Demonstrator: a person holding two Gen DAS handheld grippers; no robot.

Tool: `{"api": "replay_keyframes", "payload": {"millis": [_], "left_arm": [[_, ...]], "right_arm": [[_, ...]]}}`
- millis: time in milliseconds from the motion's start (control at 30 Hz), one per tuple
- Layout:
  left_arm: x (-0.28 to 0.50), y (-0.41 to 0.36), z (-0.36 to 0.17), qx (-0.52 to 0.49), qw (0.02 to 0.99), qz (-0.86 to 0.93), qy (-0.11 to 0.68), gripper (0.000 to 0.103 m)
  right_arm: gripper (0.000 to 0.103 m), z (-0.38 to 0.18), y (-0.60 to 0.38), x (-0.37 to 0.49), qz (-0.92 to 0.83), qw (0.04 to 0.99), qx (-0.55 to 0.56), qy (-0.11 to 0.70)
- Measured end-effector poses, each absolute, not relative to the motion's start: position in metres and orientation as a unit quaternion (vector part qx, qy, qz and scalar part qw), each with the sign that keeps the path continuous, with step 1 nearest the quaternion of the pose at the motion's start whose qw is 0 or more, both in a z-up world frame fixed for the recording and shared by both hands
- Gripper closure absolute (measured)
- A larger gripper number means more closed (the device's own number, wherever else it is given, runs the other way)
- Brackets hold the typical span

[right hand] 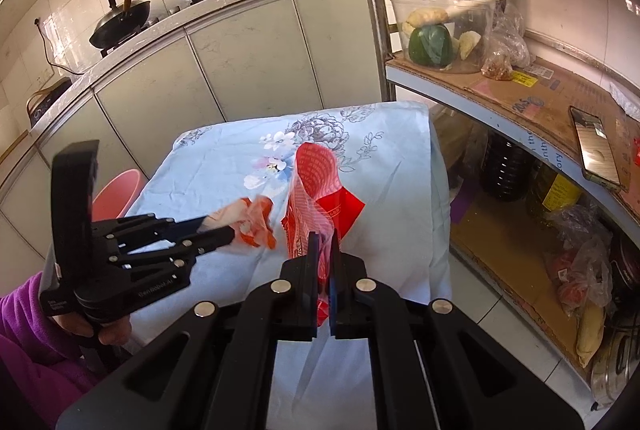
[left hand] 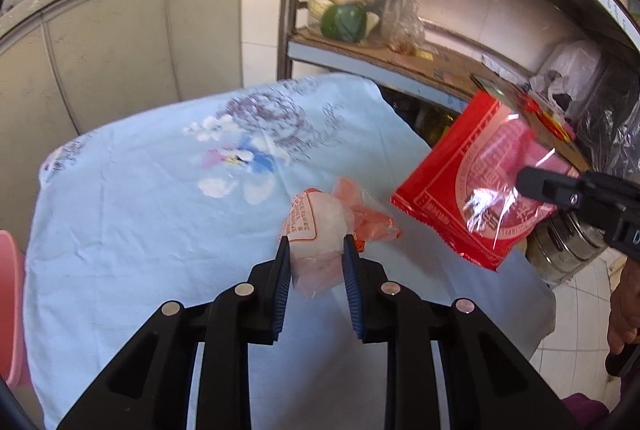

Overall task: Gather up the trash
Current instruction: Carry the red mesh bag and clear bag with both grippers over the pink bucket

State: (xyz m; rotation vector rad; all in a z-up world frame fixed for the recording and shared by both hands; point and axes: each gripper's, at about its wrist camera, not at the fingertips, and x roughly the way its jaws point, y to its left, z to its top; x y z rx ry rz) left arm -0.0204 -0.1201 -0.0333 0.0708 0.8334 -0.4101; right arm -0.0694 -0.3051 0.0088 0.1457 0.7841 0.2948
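Left gripper [left hand: 314, 244] clamped on crumpled orange wrapper [left hand: 320, 230]; right gripper [right hand: 325, 242] clamped on red packet [right hand: 316, 182]. Risk: slick, crinkled film slipping free when lifted.

Near end of the orange-and-white wrapper [left hand: 316, 230] hidden between the left gripper [left hand: 314, 250] fingers [left hand: 280, 278]; its small print too fine to read; in the right wrist view its near part covered by those same fingers. Lower edge of the red packet [right hand: 320, 198] concealed within the right gripper [right hand: 325, 250]; its lettering blurred by glare. Pink stool [left hand: 10, 310] cut by the left frame edge. Person's hand [left hand: 624, 314] cropped at the right edge; purple sleeve [right hand: 28, 342] likewise at the left. Lower-shelf bags [right hand: 580, 270] indistinct.
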Motion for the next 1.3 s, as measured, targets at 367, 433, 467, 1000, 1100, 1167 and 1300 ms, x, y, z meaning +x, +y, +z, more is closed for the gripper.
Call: {"api": "replay_keyframes", "payload": {"millis": [367,433,467,1000,1100,1167,1300], "left_arm": [[-0.037,-0.075,0.012,0.027,0.937,-0.117,0.329,0.079],[-0.04,-0.067,0.018,0.023,0.941,-0.104,0.32,0.079],[-0.042,-0.063,0.021,0.019,0.943,-0.098,0.316,0.079],[-0.054,-0.002,0.048,-0.016,0.962,-0.016,0.272,0.079],[-0.056,0.013,0.053,-0.023,0.964,0.008,0.267,0.079],[-0.058,0.026,0.055,-0.029,0.964,0.026,0.263,0.079],[-0.066,0.053,0.062,-0.035,0.966,0.063,0.249,0.079]], "right_arm": [[0.099,0.026,-0.258,-0.06,0.167,0.923,0.024,0.346],[0.099,0.029,-0.25,-0.059,0.167,0.925,0.015,0.34],[0.099,0.031,-0.246,-0.058,0.168,0.926,0.012,0.337],[0.099,0.056,-0.185,-0.041,0.21,0.934,0.004,0.289],[0.099,0.061,-0.167,-0.037,0.226,0.932,0.004,0.282],[0.099,0.063,-0.156,-0.034,0.24,0.93,0.004,0.279],[0.099,0.069,-0.124,-0.029,0.273,0.924,0.0,0.269]]}}
